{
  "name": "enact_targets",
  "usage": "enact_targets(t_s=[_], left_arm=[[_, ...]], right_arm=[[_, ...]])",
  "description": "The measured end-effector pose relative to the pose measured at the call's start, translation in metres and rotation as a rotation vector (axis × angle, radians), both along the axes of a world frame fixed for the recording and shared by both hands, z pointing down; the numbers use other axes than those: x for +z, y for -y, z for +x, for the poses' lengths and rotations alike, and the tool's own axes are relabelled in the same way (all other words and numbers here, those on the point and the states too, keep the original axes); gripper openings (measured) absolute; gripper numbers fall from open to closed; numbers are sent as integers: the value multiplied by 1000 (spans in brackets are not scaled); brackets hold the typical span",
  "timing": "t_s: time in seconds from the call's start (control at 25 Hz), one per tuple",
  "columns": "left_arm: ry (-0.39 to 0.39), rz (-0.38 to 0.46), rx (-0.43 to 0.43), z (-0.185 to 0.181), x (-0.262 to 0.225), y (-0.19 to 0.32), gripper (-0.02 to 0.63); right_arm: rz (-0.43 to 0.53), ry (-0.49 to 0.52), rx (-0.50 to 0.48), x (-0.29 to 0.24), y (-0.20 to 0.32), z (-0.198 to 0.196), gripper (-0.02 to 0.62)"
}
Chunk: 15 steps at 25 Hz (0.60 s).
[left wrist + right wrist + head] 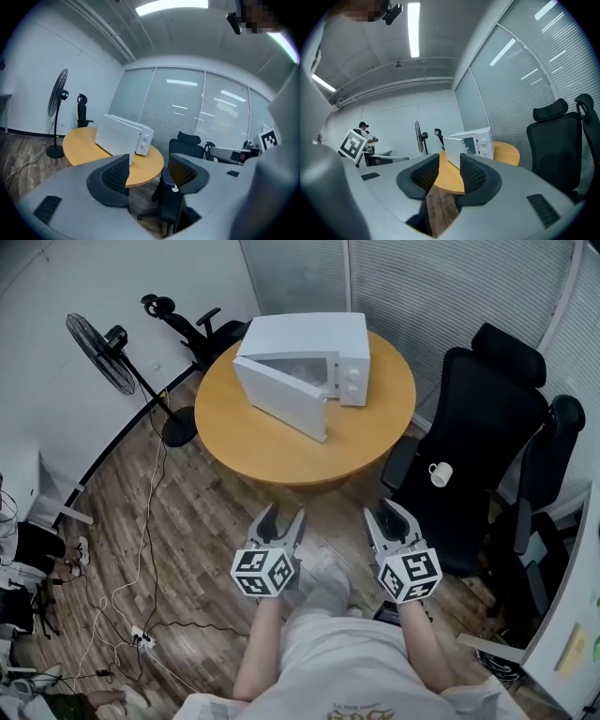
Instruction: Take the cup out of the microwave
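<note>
A white microwave [309,357] stands on the round wooden table [272,442] with its door [279,397] swung open toward me. I cannot see a cup in the part of its cavity that shows. A white cup [440,473] sits on the seat of a black office chair [487,427] to the right of the table. My left gripper [281,518] and right gripper [385,515] hover side by side over the floor, short of the table, both open and empty. The microwave [124,136] shows ahead in the left gripper view, past the left gripper [148,164]. In the right gripper view it [471,142] lies beyond the right gripper [449,162].
A standing fan [108,357] and another black chair [192,329] stand left of the table. Cables and a power strip [141,638] lie on the wood floor at the lower left. A second black chair [548,474] and a white desk edge [572,615] are at the right.
</note>
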<state>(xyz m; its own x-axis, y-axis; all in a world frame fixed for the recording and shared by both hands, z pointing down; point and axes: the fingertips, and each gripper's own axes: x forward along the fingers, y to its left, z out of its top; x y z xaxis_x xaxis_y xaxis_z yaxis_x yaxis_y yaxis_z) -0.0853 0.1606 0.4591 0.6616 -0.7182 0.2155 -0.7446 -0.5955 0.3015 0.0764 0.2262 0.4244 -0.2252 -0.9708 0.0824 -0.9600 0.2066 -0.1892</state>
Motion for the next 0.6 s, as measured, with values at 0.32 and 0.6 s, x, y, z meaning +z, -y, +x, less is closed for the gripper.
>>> enact_targets(t_s=[0.32,0.6], left_arm=[[48,2,5,41,17,92,265],[101,44,40,76,1,177,296]], right_arm=[[-44,-25,7,13,79,29,133],[-69,-32,5,11,166,50,147]])
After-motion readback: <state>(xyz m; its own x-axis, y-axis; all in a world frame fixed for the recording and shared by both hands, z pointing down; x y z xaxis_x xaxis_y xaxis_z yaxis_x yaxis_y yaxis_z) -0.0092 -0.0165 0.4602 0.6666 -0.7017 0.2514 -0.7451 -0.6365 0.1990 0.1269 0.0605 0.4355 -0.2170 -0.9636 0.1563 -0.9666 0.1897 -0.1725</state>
